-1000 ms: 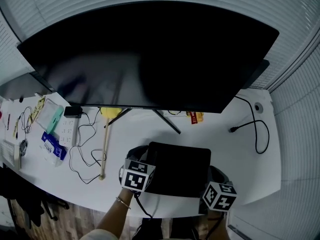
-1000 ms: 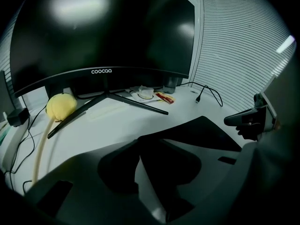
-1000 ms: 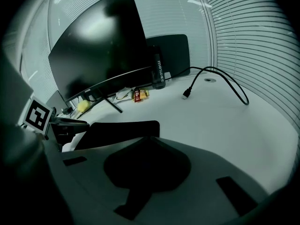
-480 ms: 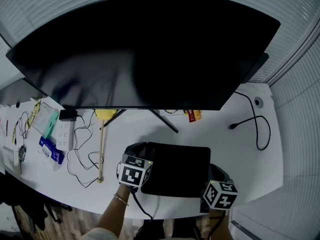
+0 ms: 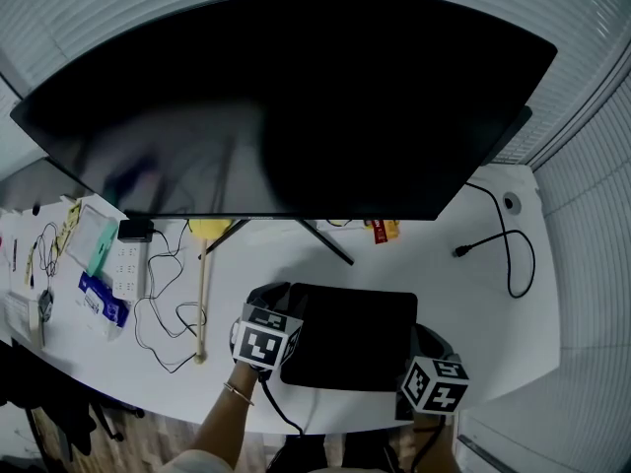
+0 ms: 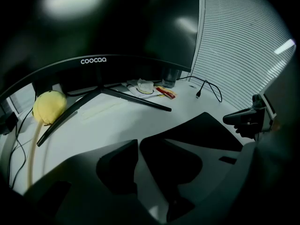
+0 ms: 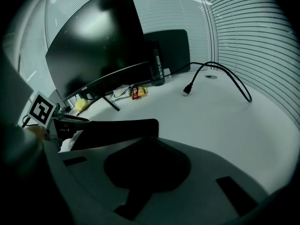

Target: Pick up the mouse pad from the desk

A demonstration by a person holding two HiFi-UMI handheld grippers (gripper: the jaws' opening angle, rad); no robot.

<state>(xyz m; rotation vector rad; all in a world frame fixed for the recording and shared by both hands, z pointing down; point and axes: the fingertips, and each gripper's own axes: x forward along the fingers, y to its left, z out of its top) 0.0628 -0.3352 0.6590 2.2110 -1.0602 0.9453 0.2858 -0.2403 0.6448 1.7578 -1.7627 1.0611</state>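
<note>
Head view is read from left to right, with the mouse pad (image 5: pixel 350 333) taken as the landmark. It is a dark rectangle lying flat on the white surface (image 5: pixel 473 304), its long axis run across the view, and the monitor stand (image 5: pixel 325 239) is just beyond its far edge. At the pad's left short edge, toward the near corner, the left gripper (image 5: pixel 279 308) is held. Its jaws have just been opening and are now spread by a narrow gap. In the left gripper view only pale surface is seen in that gap, and the pad is seen just to the right of the jaws, so nothing is pinched. At the pad's near right corner the right gripper (image 5: pixel 418 351) is held. In the right gripper view its jaws are read as one dark form, pressed together, with the pad stretched away to their left. Whether the corner is caught by them cannot be told. The coming move is judged to turn on the left edge: the spread jaws would have to be brought rightward over that thin edge before any lift.
</note>
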